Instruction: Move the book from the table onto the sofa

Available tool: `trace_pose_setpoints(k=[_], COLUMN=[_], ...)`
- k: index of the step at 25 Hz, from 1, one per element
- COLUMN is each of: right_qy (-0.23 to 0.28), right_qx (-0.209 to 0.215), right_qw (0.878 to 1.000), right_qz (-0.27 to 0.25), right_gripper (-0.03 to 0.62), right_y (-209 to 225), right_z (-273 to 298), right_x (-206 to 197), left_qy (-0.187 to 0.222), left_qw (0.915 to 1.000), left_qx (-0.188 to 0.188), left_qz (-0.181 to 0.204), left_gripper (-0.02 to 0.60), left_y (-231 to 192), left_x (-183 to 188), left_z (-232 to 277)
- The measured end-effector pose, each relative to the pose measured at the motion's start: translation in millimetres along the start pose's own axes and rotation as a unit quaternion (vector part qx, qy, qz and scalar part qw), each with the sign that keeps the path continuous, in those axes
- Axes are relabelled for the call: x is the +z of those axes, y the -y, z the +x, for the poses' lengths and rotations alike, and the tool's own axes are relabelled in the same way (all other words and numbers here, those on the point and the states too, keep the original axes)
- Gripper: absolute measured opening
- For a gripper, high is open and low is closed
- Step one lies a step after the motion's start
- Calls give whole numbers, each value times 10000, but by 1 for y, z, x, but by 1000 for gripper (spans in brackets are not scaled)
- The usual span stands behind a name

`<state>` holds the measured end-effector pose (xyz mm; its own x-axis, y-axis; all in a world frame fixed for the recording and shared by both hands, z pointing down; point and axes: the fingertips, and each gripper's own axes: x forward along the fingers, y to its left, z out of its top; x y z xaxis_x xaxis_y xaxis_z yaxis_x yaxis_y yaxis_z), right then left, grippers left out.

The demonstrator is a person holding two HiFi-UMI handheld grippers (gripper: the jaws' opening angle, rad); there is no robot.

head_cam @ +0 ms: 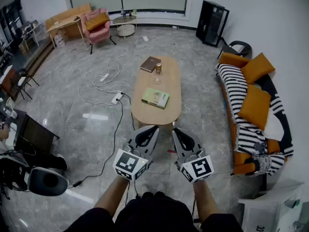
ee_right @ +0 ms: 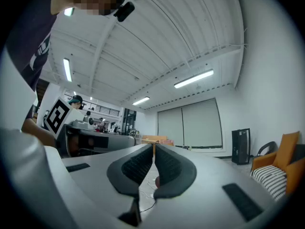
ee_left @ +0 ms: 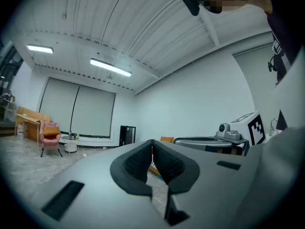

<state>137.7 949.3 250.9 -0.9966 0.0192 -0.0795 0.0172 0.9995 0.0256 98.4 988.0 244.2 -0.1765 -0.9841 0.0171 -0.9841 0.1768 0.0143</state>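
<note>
left tool (head_cam: 152, 129): pressed together, held nothing
right tool (head_cam: 176, 131): pressed together, held nothing
green book (head_cam: 155, 98): lay flat near tabletop's (head_cam: 168, 79) near end
brown book (head_cam: 150, 64): lay by far left edge
sofa (head_cam: 232, 83): stood off tabletop's right edge

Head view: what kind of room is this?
Probably a staged lounge inside an office or lab: a wooden coffee table, a striped sofa with orange cushions, plus a power strip trailing loose cables.
</note>
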Motion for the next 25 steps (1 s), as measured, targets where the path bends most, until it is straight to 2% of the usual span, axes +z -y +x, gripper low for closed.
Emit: trace_pose_setpoints(k=[12,25], right_qy=[-66,-339], right_qx=[118,280], right_qw=[9997,9980], right_qz=[209,445], right_gripper=[35,35], right_y=[4,37], right_z=[-12,-24], right_x=[-8,-47], left_qy=[-123,-471], left_qw=[9999,9984], left_qx=[112,259], left_qz=[-29,-148], left_gripper=[17,17], left_y=[7,12], left_x=[-9,-44], left_z=[0,29])
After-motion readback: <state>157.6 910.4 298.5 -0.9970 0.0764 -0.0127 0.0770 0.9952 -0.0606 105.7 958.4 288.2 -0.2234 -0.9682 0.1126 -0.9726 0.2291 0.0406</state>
